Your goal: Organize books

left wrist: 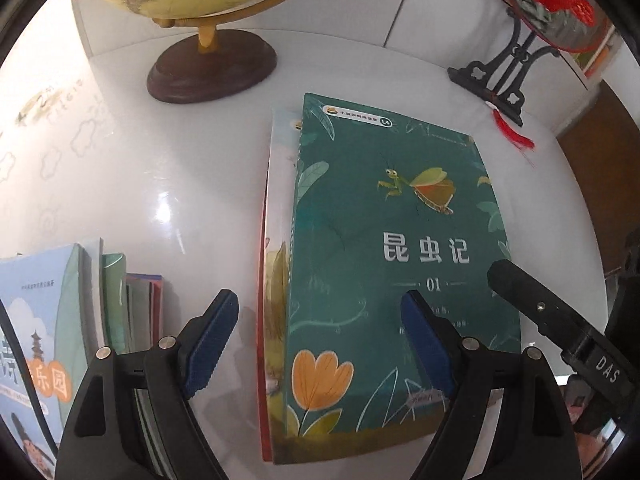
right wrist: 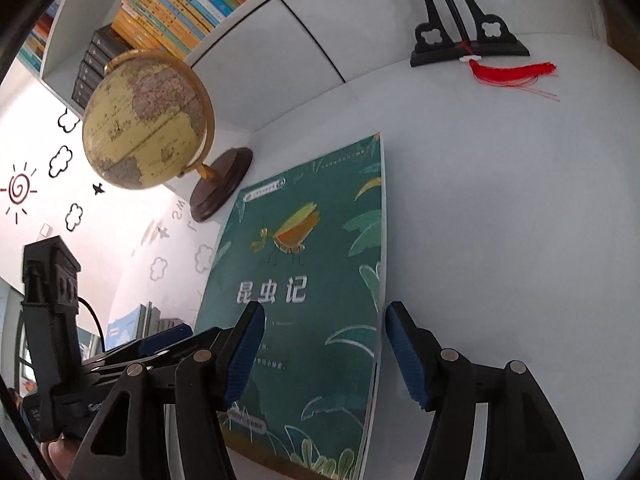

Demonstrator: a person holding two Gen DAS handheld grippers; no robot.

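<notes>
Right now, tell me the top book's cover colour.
Dark green top book, with leaves and an orange flower; clearest in the left wrist view.

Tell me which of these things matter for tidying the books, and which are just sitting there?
For the job:
- green insect-cover book on a flat stack
- upright row of thin books
- left gripper
- right gripper

Just lying about:
- yellow globe on brown base
- black ornament stand, red tassel

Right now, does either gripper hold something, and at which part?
Nothing is held. The left gripper and the right gripper both stand open over the green book, pads not pressing on it.
</notes>
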